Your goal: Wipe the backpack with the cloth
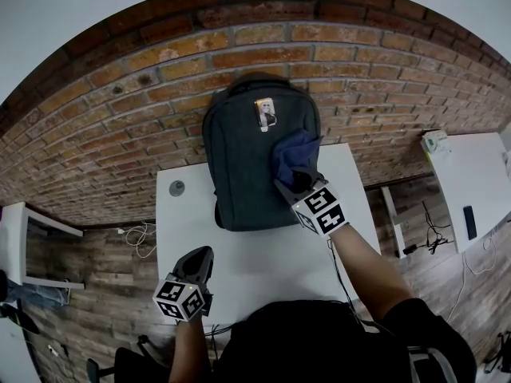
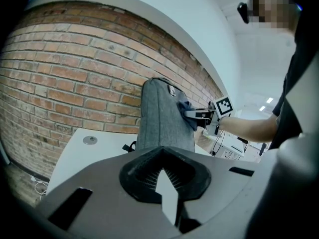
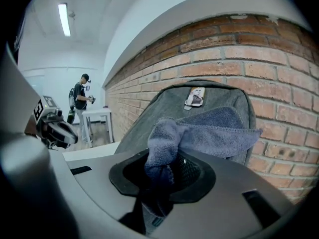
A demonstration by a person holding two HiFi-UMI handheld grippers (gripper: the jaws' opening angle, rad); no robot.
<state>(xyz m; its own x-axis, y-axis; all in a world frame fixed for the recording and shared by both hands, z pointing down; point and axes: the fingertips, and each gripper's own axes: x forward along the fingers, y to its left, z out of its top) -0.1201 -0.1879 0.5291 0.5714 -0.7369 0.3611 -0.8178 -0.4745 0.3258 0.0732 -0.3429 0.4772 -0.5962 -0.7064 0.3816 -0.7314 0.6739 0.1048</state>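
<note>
Your right gripper (image 3: pixel 162 173) has its jaws closed tight on a bunched corner of the blue cloth (image 3: pixel 219 128). The rest of the cloth lies spread on the upper front of the grey backpack (image 1: pixel 239 158). Your left gripper (image 2: pixel 167 183), in front of the backpack, seems closed on nothing. The cloth is soft and limp. The backpack stands upright and is probably light, so steady its side if it shifts.
</note>
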